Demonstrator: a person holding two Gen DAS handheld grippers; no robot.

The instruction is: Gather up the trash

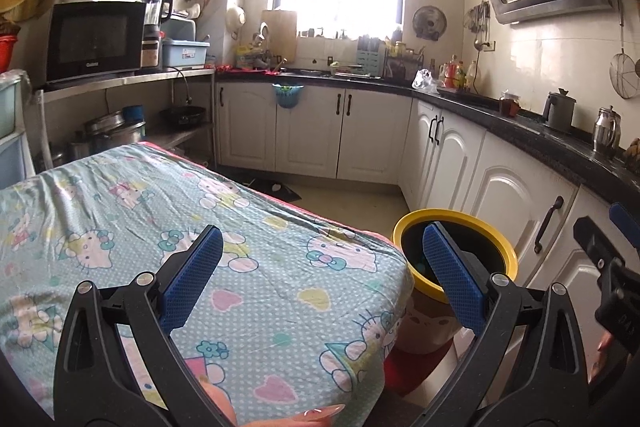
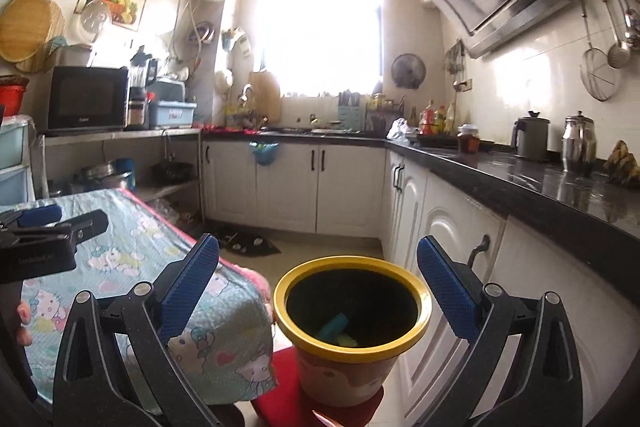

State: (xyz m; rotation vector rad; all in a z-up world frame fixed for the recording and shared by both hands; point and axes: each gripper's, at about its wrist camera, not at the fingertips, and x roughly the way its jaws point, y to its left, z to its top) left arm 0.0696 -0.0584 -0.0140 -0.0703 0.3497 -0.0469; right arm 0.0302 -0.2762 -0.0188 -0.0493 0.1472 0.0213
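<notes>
Table: draped in a pale blue cartoon-cat cloth; its near corner falls just beside the bin, and the cloth hides the legs.
Left gripper: held level over the table's near right corner, pointing toward the far cabinets; the two blue pads stand wide apart with nothing between them. One pad lies over the cloth, the other crosses the bin's mouth. In the right wrist view only its black body and a blue tip show at the left edge.
Right gripper: tilted down above the bin, jaws spread wide and holding nothing, the bin's mouth framed between the pads. From the left wrist view only a black part of it shows, cut off at the right edge.
Trash bin: yellow-rimmed, dark inside, standing on a red mat on the floor beside the white cabinets.
Trash: a teal piece and a yellowish scrap lie at the bin's bottom; what they are is hard to make out.
Hands: fingertips peek in at the frames' lower edges, mostly hidden.
</notes>
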